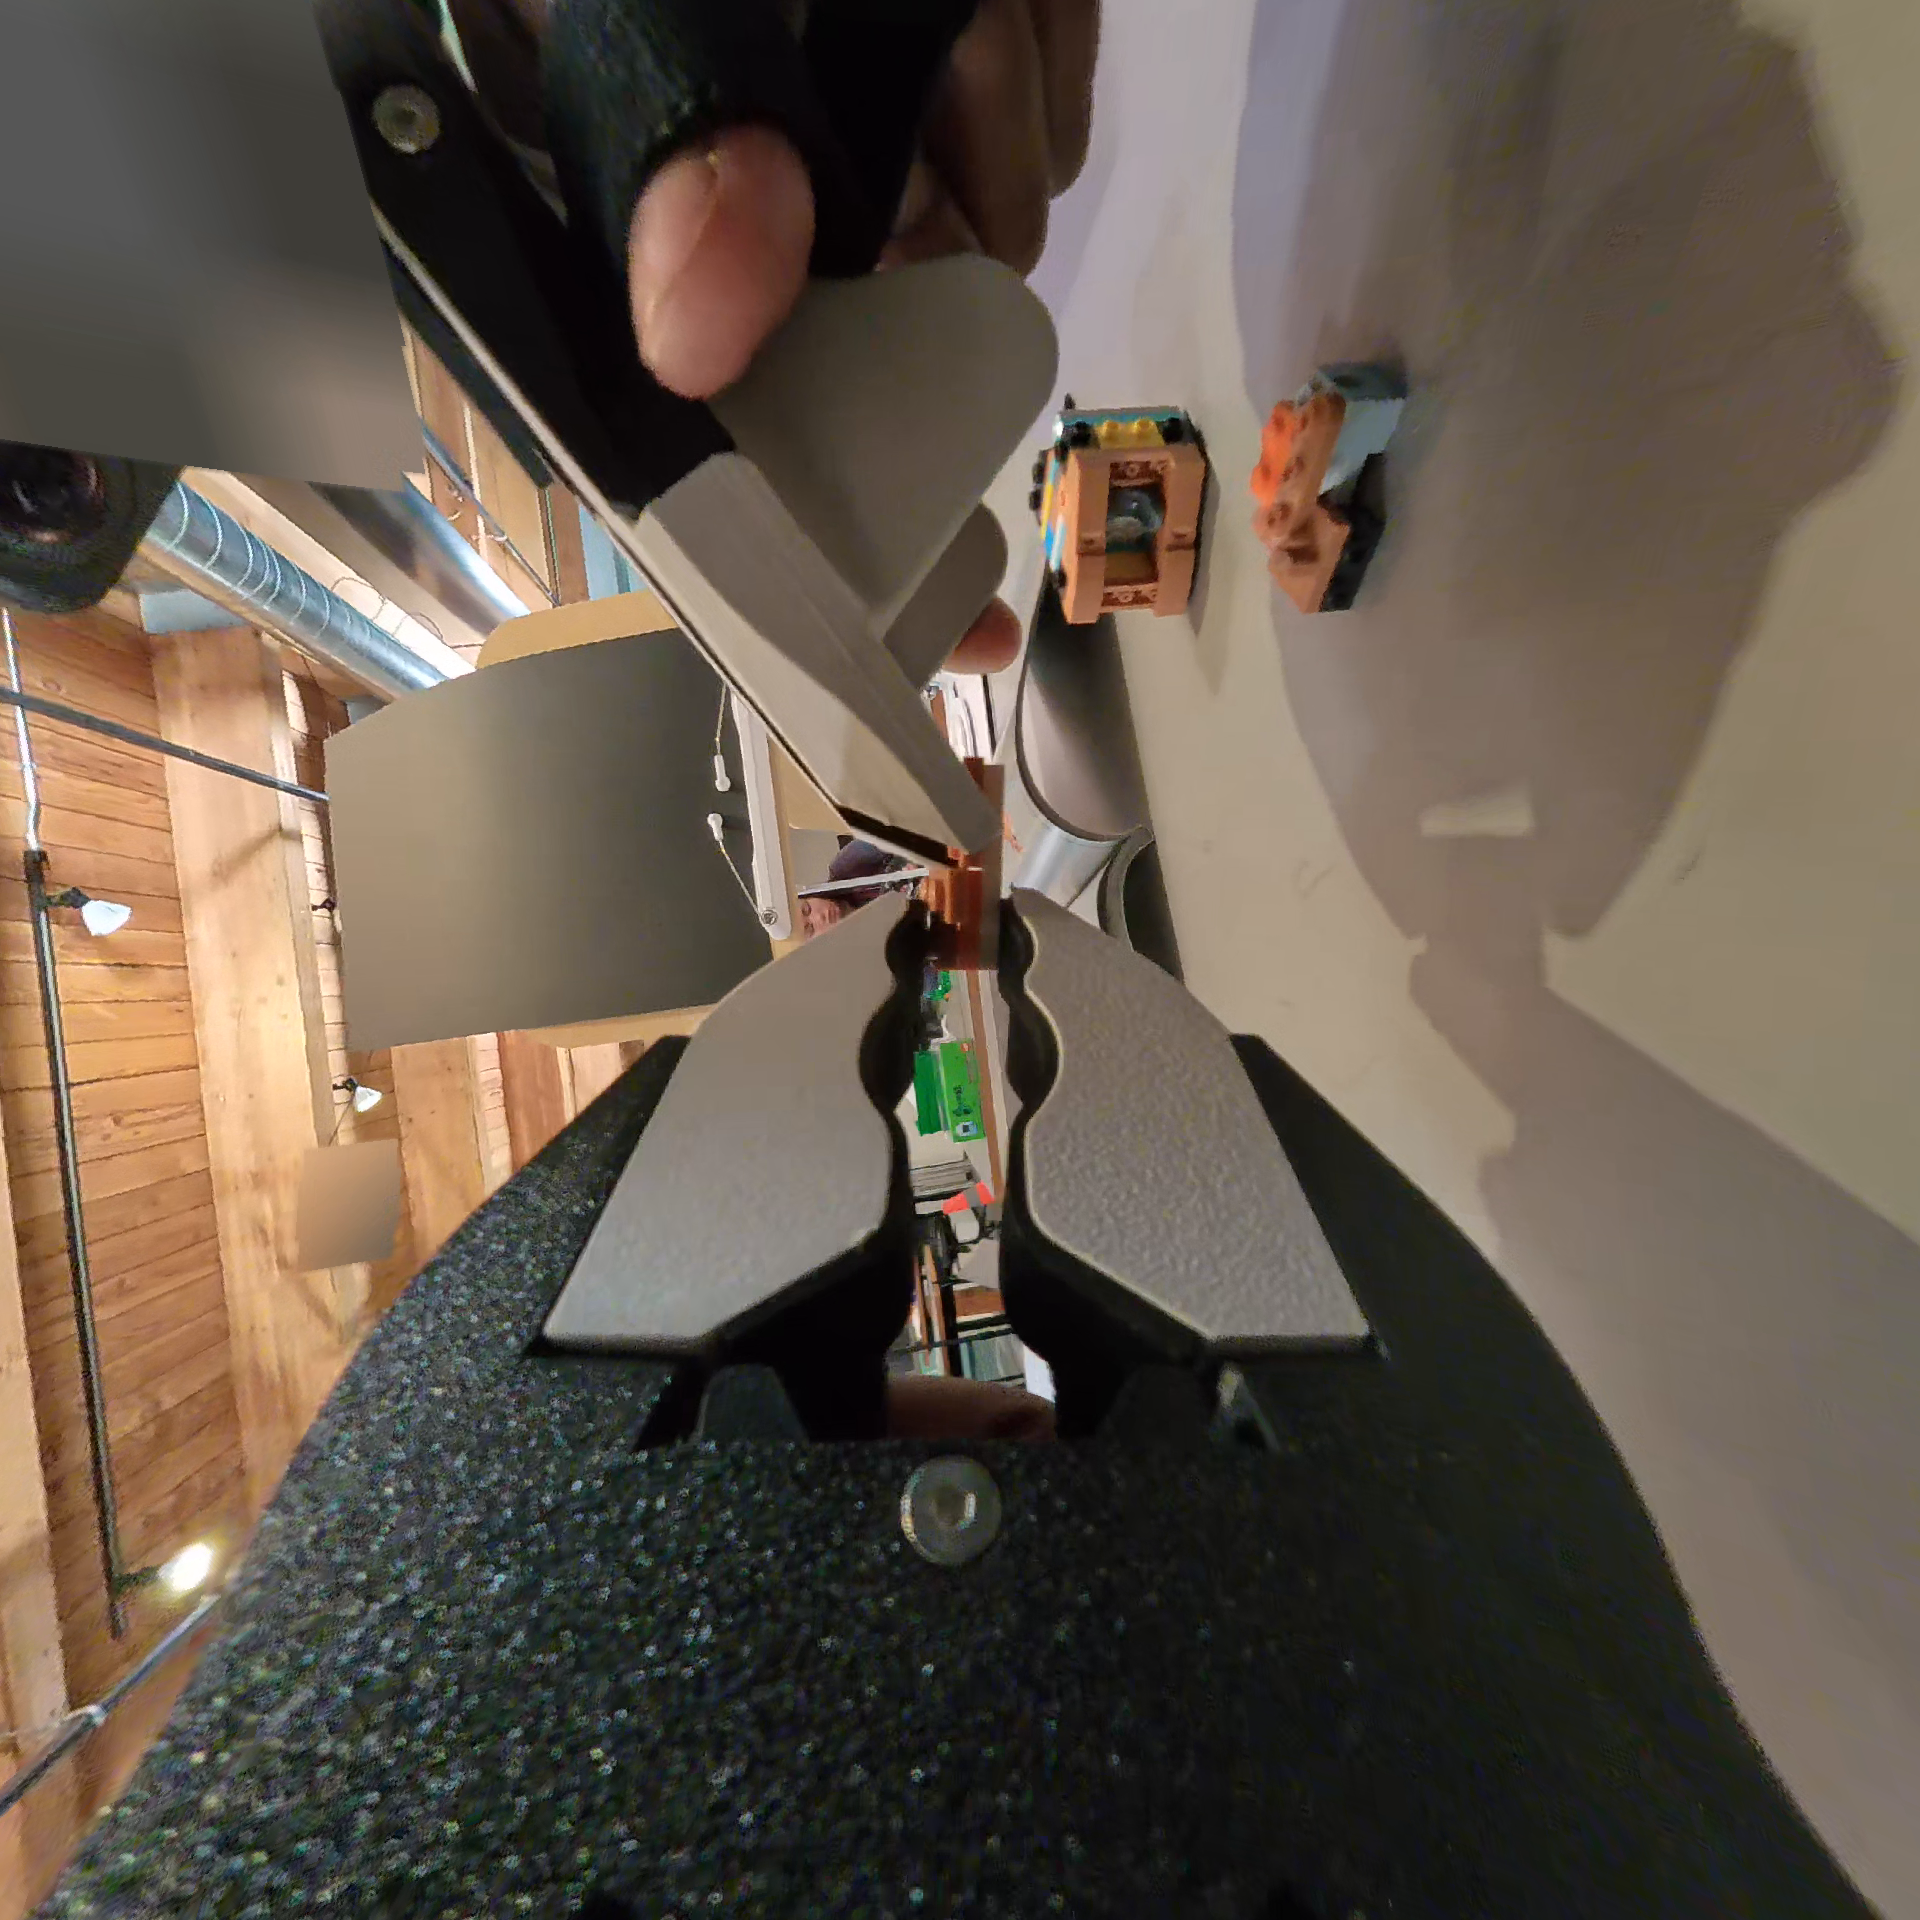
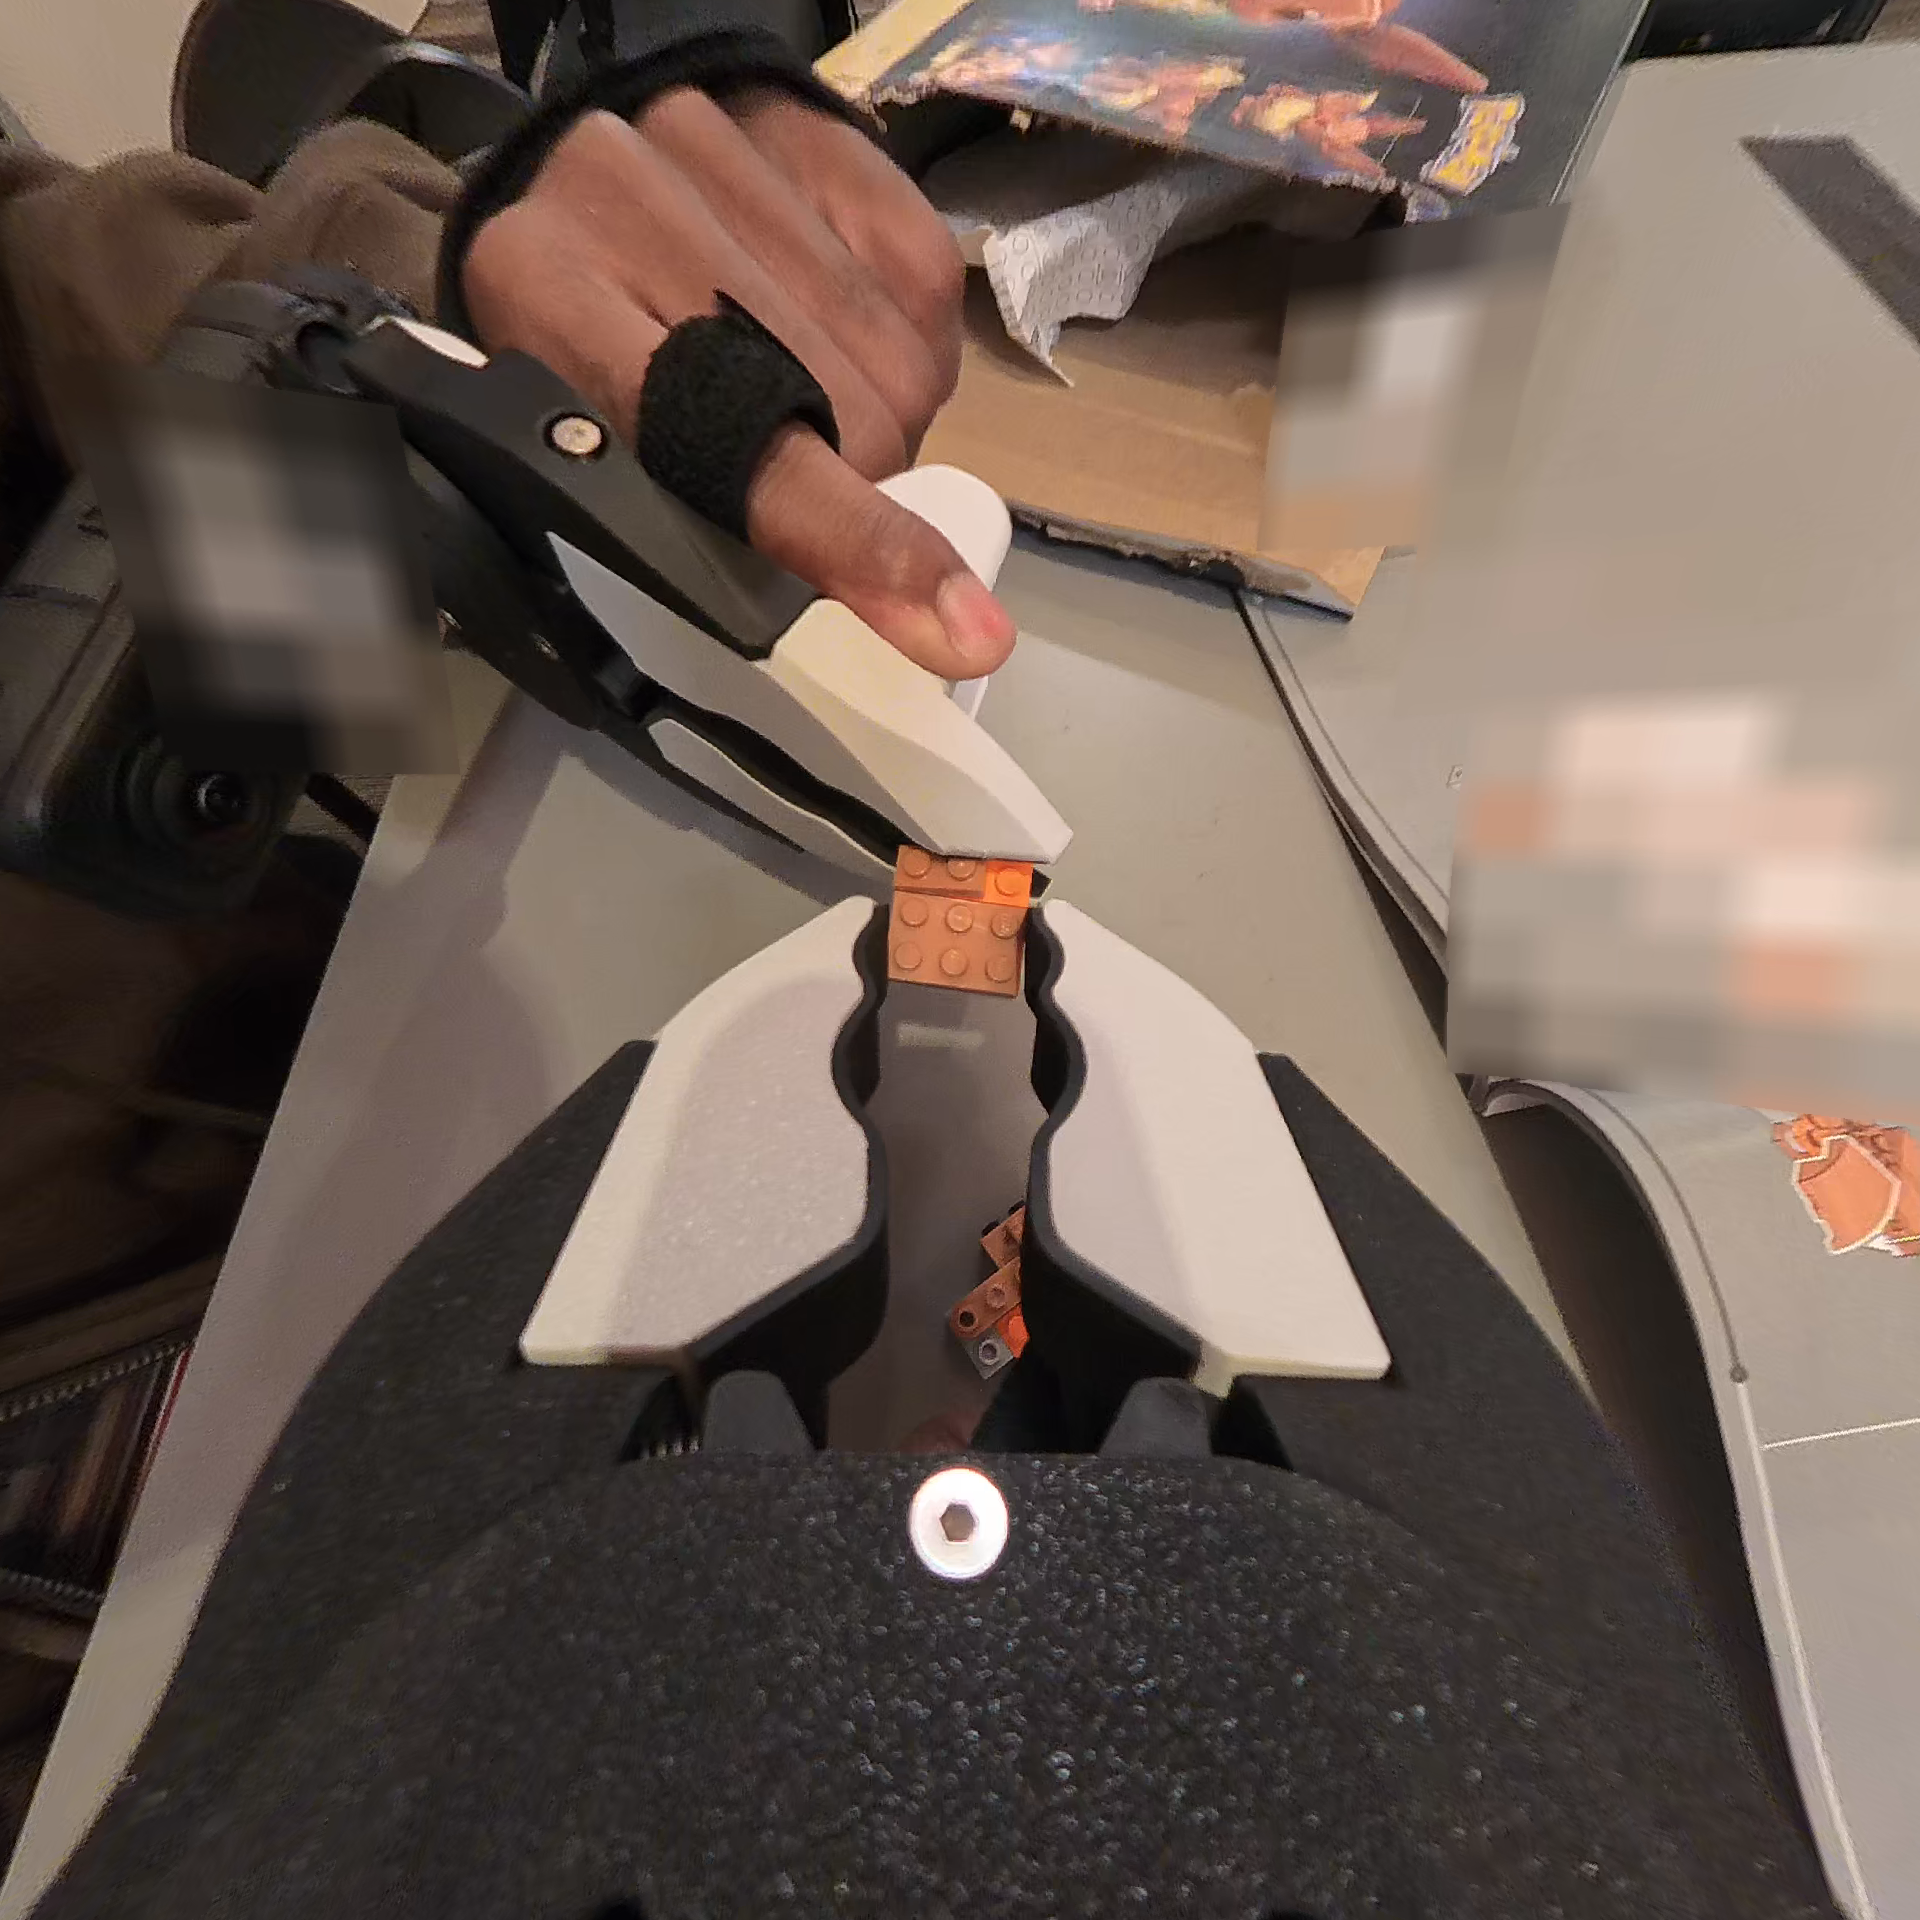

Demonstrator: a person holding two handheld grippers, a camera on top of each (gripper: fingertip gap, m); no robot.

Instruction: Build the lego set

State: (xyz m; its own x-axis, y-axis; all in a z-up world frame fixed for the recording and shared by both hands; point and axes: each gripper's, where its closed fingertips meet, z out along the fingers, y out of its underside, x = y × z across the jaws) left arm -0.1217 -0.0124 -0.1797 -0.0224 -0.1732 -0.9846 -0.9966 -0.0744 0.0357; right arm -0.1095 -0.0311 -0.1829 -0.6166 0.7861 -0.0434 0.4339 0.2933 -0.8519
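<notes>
My right gripper point(image 2: 956, 930) is shut on a brown studded plate point(image 2: 951, 951) and holds it above the grey table. A narrower brown plate and a small orange piece point(image 2: 1006, 883) sit on the plate's far edge. My left gripper point(image 2: 1029, 847) comes in from the upper left and its tips pinch that far edge. In the left wrist view the brown plate assembly point(image 1: 975, 920) shows edge-on between my left gripper's point(image 1: 956, 914) tips, with the right gripper point(image 1: 961, 831) meeting it from above. Both are held in gloved hands.
Two small builds stand on the white table: a tan-framed one point(image 1: 1127, 509) and an orange, grey and black one point(image 1: 1320, 488). Loose brown and orange pieces point(image 2: 992, 1299) lie under my right gripper. A torn set box point(image 2: 1195, 83) and an open instruction booklet point(image 2: 1849, 1195) lie nearby.
</notes>
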